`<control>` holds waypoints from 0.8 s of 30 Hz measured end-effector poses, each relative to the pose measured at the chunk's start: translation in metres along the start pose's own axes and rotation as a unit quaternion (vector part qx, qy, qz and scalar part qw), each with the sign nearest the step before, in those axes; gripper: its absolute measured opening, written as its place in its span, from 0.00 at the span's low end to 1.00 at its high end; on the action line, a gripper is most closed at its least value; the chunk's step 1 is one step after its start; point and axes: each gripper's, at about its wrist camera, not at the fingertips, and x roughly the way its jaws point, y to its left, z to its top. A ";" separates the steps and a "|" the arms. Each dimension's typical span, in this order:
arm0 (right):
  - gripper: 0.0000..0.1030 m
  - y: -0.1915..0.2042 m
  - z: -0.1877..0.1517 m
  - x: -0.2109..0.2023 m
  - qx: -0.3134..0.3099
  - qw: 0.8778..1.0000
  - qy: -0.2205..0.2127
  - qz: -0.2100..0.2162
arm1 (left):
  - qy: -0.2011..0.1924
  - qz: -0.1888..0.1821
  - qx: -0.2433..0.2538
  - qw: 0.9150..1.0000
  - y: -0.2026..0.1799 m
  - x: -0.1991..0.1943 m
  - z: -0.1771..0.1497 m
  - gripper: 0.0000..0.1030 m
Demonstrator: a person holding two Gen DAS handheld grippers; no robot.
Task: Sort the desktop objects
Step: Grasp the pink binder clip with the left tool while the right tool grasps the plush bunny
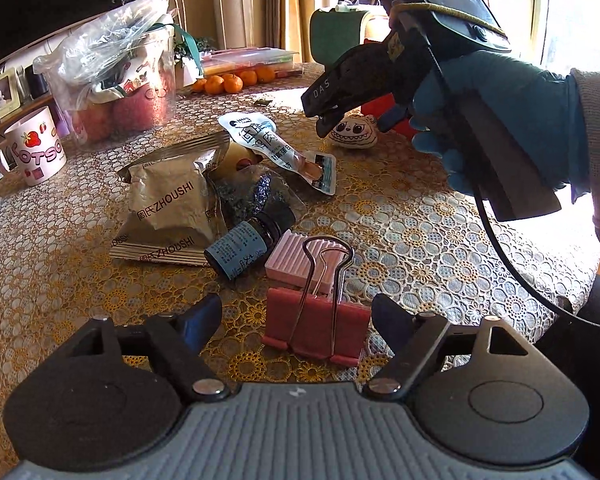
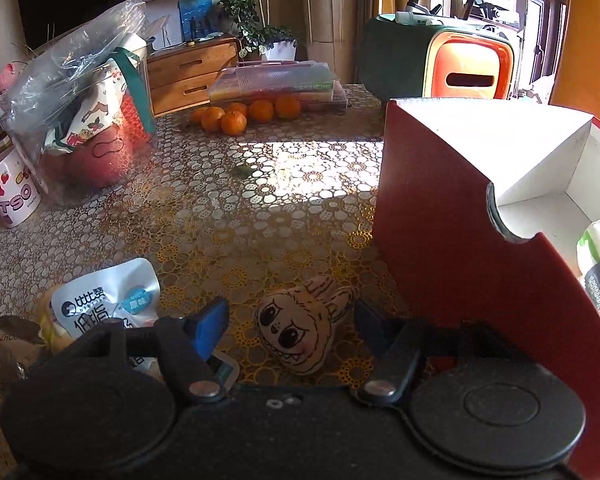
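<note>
The red binder clip lies on the bench, right between the left claw's wide fingers. The right claw, half open, straddles the little plush face.

Both wrist views look steeply down, close over the table, sharing the plush face.

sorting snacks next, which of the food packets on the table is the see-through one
The white-topped pouch with Chinese print: its lower end is clear, showing an orange-brown snack inside. The ZHOUSHI packs beside it are opaque foil.
</note>
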 end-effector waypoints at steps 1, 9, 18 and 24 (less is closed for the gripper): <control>0.65 -0.001 0.000 0.002 0.001 1.000 0.002 -0.002 | 0.001 0.000 -0.001 1.000 0.000 0.001 0.000 0.79; 0.57 -0.006 -0.003 0.010 0.003 1.000 0.008 -0.007 | -0.003 -0.008 -0.005 1.000 -0.001 -0.001 -0.002 0.65; 0.50 -0.006 -0.005 0.007 0.004 1.000 0.006 -0.003 | 0.000 -0.008 -0.010 1.000 -0.004 -0.003 -0.001 0.51; 0.49 -0.006 -0.008 -0.001 0.005 1.000 0.008 0.011 | 0.003 0.000 -0.020 1.000 -0.003 -0.003 -0.001 0.50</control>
